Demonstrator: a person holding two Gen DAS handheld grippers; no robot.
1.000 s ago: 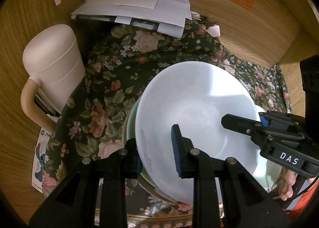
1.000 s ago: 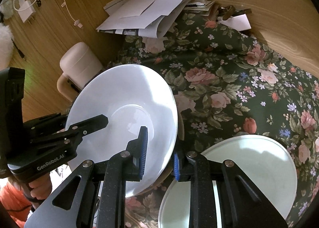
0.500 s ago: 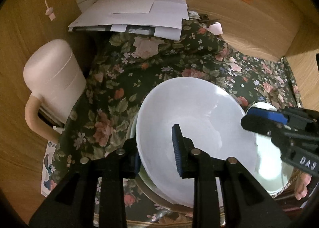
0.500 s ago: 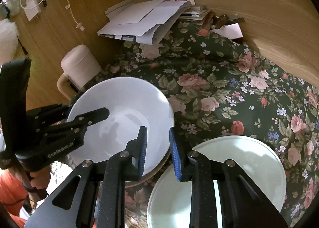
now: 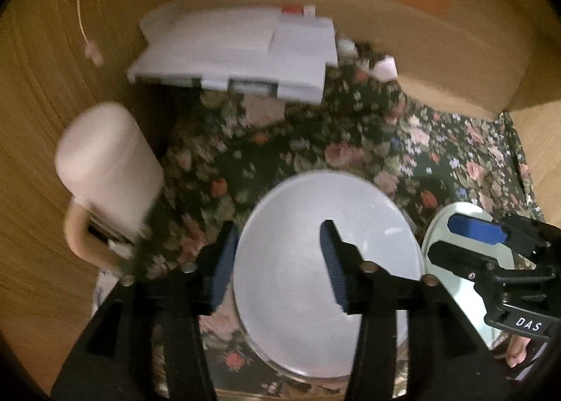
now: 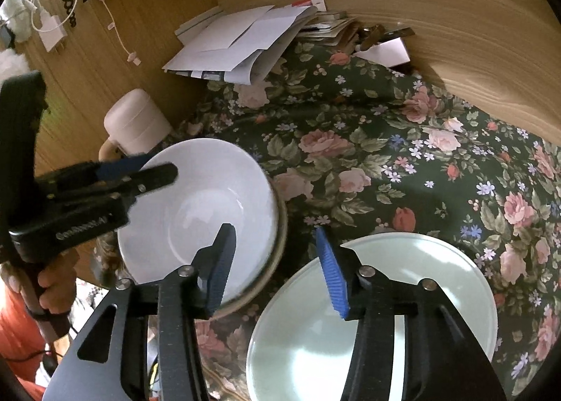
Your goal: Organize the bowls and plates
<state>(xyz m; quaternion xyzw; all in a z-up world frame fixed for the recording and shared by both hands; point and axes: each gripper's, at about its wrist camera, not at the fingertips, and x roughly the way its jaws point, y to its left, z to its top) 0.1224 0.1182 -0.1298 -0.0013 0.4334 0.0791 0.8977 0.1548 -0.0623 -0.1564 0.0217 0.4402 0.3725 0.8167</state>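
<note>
A white bowl [image 5: 326,260] [image 6: 203,211] rests on a stack of other dishes, whose rim [image 6: 277,250] shows under it, on the floral cloth. My left gripper [image 5: 277,260] is open, its jaws on either side of the bowl's near-left rim and apart from it. It also shows in the right wrist view [image 6: 140,169]. My right gripper [image 6: 277,267] is open above the gap between the bowl and a pale green plate [image 6: 403,296], holding nothing. It shows in the left wrist view [image 5: 466,243] over that plate [image 5: 455,222].
A beige mug [image 5: 105,169] [image 6: 136,124] stands left of the bowl against the wooden wall. A pile of papers [image 5: 238,54] [image 6: 242,43] lies at the back. Wooden walls [image 6: 438,15] close the back and left. Floral cloth [image 6: 403,155] lies open at the right.
Both grippers have opened and let go of the white bowl, which was lowered onto the stack. Both grippers have pulled back a little.
</note>
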